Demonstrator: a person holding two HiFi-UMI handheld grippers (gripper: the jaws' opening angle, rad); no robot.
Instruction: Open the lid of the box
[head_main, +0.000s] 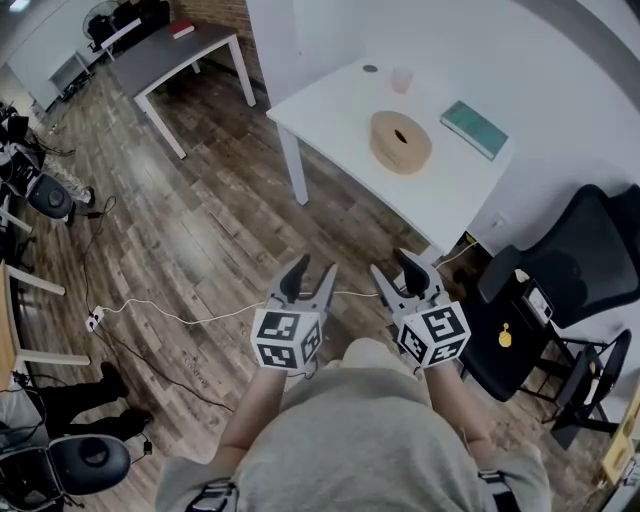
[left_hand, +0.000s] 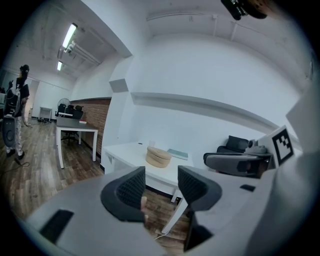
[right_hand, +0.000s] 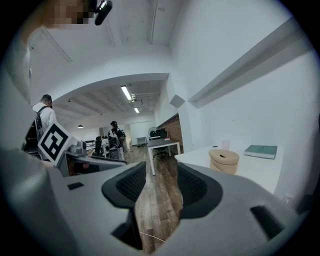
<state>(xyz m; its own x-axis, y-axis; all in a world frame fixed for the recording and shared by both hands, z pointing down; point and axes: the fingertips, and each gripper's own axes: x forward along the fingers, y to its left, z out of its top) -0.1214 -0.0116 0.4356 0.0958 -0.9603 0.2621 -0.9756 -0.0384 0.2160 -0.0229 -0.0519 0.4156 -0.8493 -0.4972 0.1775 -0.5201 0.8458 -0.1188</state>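
The left gripper (head_main: 308, 283) is held in front of the person's body with its jaws apart. Its own view shows nothing between the ribbed pads, only bare floor (head_main: 200, 220) and the leg of the counter (head_main: 330, 110) beyond. The right gripper (head_main: 405, 275) is beside it at about the same height. Its jaws are also wide open and empty, with floorboards showing through the gap. Both grippers point forward toward the counter and are well short of it.

A thin cable (head_main: 170, 317) runs across the wooden floor below the grippers. Ahead is the white counter, and the round, pale wooden box (head_main: 395, 162) sits near its middle. Its lid (head_main: 385, 130) is seated flat on top and has a small dark opening in the centre. A teal book (head_main: 474, 128) lies just beyond the box toward the wall, and a pale cup (head_main: 401, 80) stands apart from it at the far side. A black chair (head_main: 575, 255) is off to the right of the counter.

The task looks to be at its very start: this is the approach, and the box has not been touched. The next move calls for both grippers to go forward and up to counter height. Probably one should steady the box wall while the other takes the lid at its rim. The lid looks wide, so the open jaws would have to take its edge rather than span it. An unsteadied box might slide on the smooth counter.
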